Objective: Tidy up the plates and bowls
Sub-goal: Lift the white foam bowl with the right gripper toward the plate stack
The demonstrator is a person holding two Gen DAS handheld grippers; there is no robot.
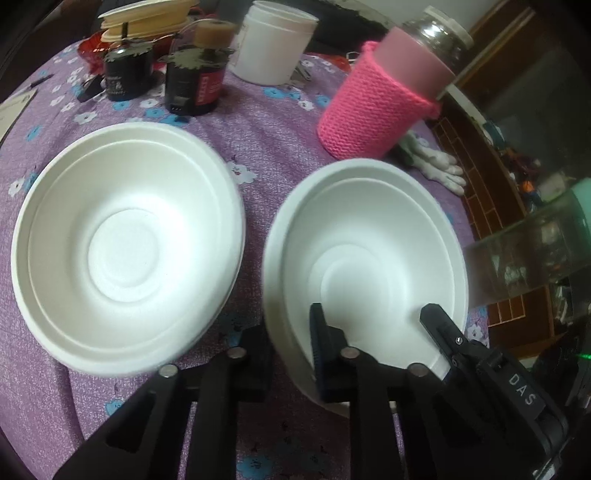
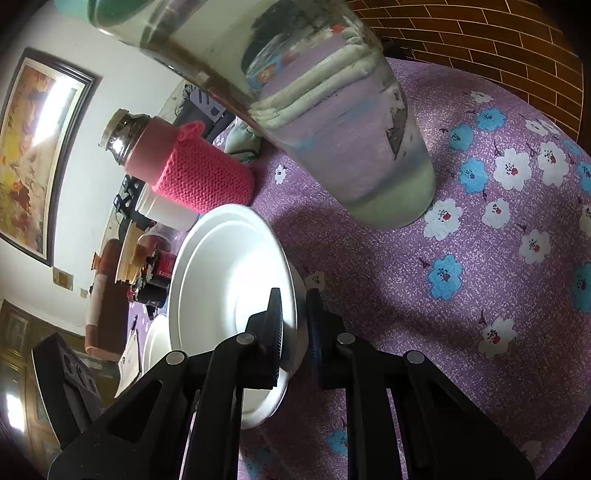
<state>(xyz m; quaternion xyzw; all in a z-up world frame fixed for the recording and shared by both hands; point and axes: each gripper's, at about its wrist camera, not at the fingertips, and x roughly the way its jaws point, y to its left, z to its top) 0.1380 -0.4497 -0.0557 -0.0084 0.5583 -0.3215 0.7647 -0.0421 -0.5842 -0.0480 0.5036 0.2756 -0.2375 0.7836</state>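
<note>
Two white foam bowls sit on the purple flowered tablecloth. In the left wrist view the left bowl (image 1: 127, 247) stands free; the right bowl (image 1: 365, 258) is tilted. My left gripper (image 1: 291, 332) straddles the right bowl's near left rim, one finger outside, one inside, with a gap around the rim. A second black gripper tip (image 1: 439, 321), the right one, grips the bowl's near right rim. In the right wrist view my right gripper (image 2: 293, 317) is shut on that bowl's rim (image 2: 291, 295), with the bowl (image 2: 229, 280) on edge; the other bowl (image 2: 157, 341) shows behind.
A pink knit-sleeved jar (image 1: 384, 99), a white tub (image 1: 273, 44), two dark jars (image 1: 195, 81) and stacked dishes (image 1: 147, 18) stand at the back. A white glove (image 1: 439, 166) lies by the table edge. A large glass jar (image 2: 332, 122) stands close ahead of the right gripper.
</note>
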